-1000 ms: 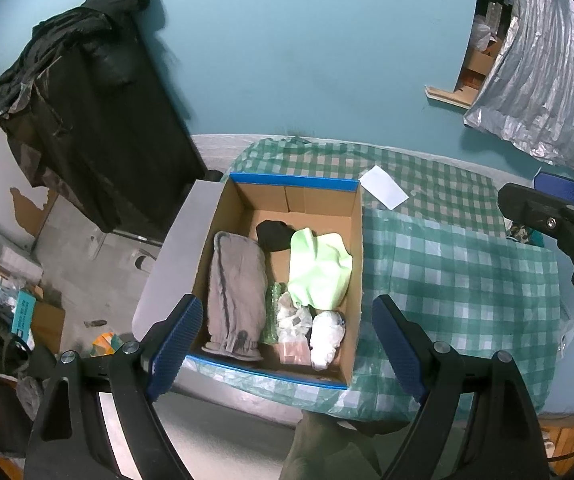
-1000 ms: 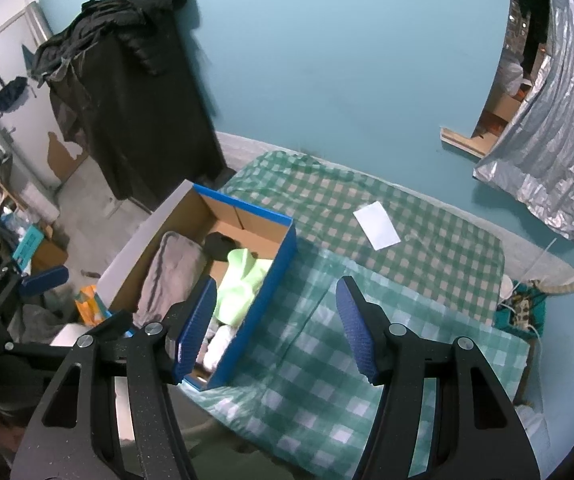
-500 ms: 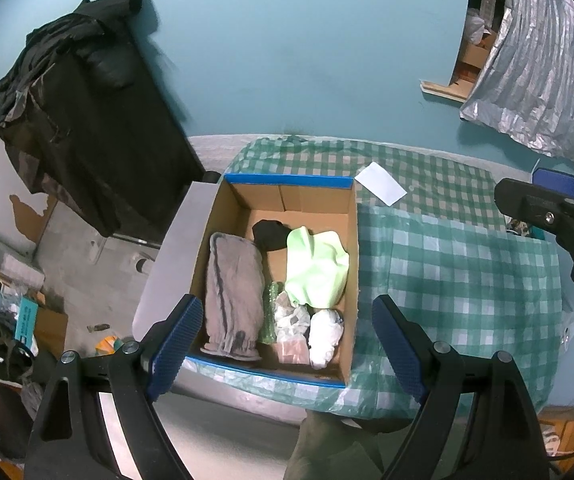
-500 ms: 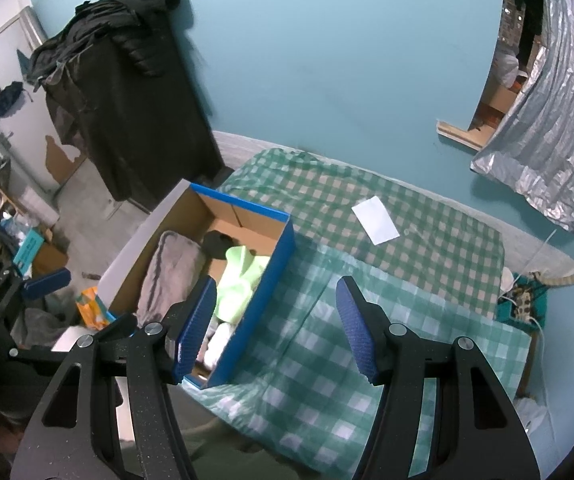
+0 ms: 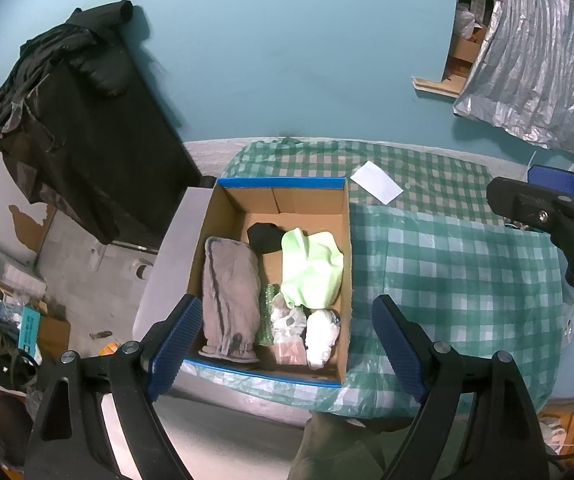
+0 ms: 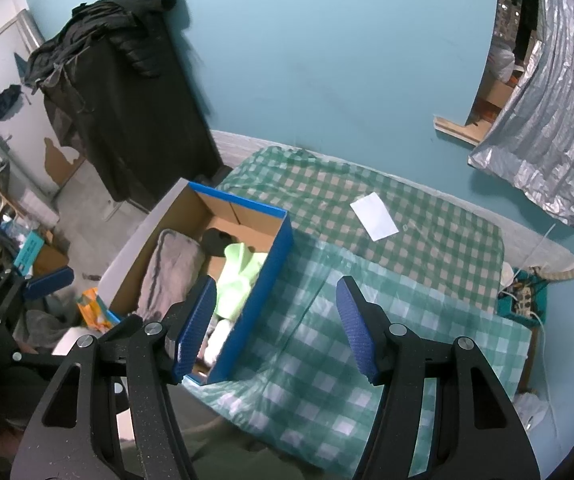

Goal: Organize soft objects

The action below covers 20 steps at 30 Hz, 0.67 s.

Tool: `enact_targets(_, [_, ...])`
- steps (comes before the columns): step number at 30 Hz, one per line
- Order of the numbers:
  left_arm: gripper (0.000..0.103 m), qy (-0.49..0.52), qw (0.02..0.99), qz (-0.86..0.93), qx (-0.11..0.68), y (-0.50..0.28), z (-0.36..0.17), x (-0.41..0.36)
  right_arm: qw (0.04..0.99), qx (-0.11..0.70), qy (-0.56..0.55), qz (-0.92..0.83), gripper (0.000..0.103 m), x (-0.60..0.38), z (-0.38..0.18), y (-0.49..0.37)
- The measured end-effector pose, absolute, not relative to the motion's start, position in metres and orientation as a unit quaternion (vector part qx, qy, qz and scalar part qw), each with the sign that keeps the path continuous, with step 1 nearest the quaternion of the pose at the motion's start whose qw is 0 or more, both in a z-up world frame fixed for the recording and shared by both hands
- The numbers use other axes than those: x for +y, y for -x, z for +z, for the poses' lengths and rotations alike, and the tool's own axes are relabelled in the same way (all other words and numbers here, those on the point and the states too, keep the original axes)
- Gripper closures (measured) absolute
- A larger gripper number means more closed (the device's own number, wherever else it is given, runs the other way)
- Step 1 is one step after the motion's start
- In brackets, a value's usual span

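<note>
Soft items all sit inside the cardboard box (image 5: 223, 216), blue-edged, at the left end of the checked surface (image 5: 459, 264). Contents: grey garment (image 5: 229, 292) along the left wall, light green cloth (image 5: 311, 268) on the right, black item (image 5: 265, 236) behind them toward the far wall, bubble wrap roll (image 5: 267, 312) in the middle, clear bag (image 5: 287, 320) and white bundle (image 5: 321, 332) at the near end. White paper (image 5: 376, 182) lies on the surface beyond the box's far right corner, apart from it.

Left tool (image 5: 283, 344) is above the near edge of the box, fingers spread wide, gripping nothing. Right tool (image 6: 277, 328) is released too, empty, over the box's right wall and the surface beside it. Black clothing pile (image 5: 63, 64) sits on dark furniture left of the box.
</note>
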<state>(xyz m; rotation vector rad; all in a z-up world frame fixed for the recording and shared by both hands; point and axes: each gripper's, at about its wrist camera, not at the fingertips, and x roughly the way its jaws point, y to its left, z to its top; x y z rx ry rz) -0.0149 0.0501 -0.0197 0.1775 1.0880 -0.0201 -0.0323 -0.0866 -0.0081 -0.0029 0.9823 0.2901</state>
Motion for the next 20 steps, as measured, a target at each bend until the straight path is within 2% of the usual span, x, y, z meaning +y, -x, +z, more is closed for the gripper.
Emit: enact_targets(20, [0.014, -0.091, 0.851, -0.005, 0.518, 0.0172, -0.0213, 0.0546, 0.870, 0.472, 0.001, 0.139, 0.041, -0.0893, -0.0089, 0.0347])
